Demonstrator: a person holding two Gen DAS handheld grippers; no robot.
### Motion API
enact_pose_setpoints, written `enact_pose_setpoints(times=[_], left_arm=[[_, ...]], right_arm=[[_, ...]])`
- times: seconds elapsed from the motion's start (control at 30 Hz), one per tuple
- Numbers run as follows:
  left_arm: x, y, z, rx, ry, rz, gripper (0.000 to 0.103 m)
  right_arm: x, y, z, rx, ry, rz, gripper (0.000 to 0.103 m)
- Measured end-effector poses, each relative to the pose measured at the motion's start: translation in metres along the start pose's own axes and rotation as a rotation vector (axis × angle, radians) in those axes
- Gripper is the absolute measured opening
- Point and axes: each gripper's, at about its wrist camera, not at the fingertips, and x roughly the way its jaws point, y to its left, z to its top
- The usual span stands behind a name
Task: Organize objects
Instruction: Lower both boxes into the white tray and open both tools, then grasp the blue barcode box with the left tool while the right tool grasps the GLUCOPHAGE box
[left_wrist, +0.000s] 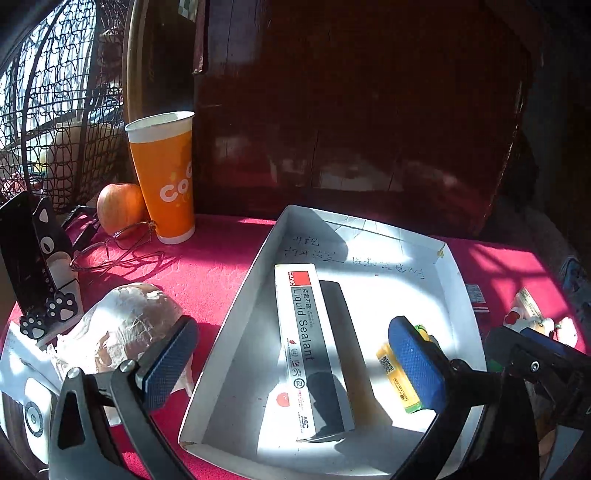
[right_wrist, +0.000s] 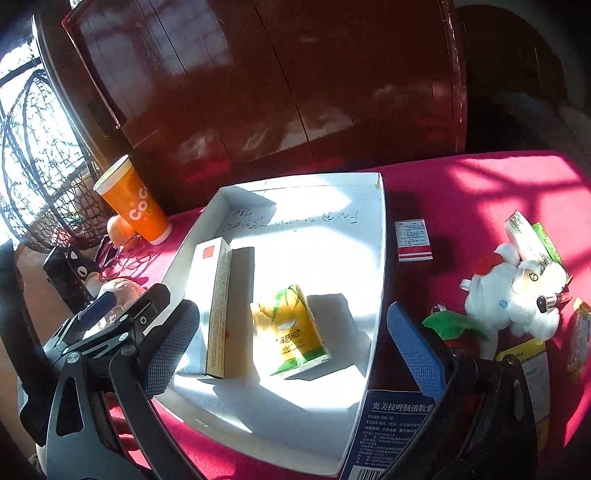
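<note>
Both the left gripper (left_wrist: 293, 363) and right gripper (right_wrist: 293, 350) have black frames, silver screws and blue dimpled pads (left_wrist: 415, 365).

Worktop (left_wrist: 229, 251) covered in magenta-red cloth, patched with hard sunlight and lattice shadows. Dark glossy wood panel (left_wrist: 351, 110) upright behind it, reflecting light. Window (right_wrist: 22, 122) at left, bright, fronted by black wire mesh frame (left_wrist: 55, 92). Far right background dark, detail unreadable.
</note>
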Motion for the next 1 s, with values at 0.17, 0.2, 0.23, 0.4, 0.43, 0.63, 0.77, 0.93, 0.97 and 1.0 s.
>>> enact_pose_setpoints(times=[0.17,0.2,0.23,0.4,0.43,0.63,0.77,0.93,0.97,1.0], left_arm=[[-0.037,-0.028,-0.012,0.048,-0.061,-0.083,0.103],[-0.043,-0.036,-0.018,0.055,-0.060,-0.113,0.103],[-0.048,-0.045,-0.025,0.062,-0.053,-0.145,0.103],[-0.060,-0.097,-0.061,0.124,0.020,-0.316,0.103],[-0.063,-0.109,-0.070,0.147,0.033,-0.358,0.103],[-0.068,-0.157,-0.101,0.344,0.049,-0.336,0.103],[-0.059,-0.155,-0.107,0.345,0.088,-0.330,0.103],[-0.053,-0.153,-0.111,0.347,0.108,-0.330,0.103],[-0.051,-0.154,-0.111,0.347,0.113,-0.331,0.103],[-0.049,-0.154,-0.111,0.349,0.120,-0.330,0.103]], right_arm=[[-0.055,-0.035,-0.010,-0.007,-0.068,0.039,0.103],[-0.068,-0.046,-0.012,-0.007,-0.087,0.037,0.103],[-0.084,-0.061,-0.014,-0.003,-0.110,0.028,0.103],[-0.134,-0.127,-0.028,0.035,-0.192,-0.097,0.103],[-0.137,-0.139,-0.031,0.038,-0.183,-0.118,0.103],[-0.108,-0.175,-0.062,0.021,-0.039,-0.139,0.095],[-0.088,-0.169,-0.086,-0.076,0.050,-0.104,0.095],[-0.072,-0.163,-0.101,-0.160,0.078,-0.161,0.095],[-0.069,-0.163,-0.101,-0.179,0.079,-0.177,0.095],[-0.065,-0.162,-0.101,-0.195,0.083,-0.191,0.095]])
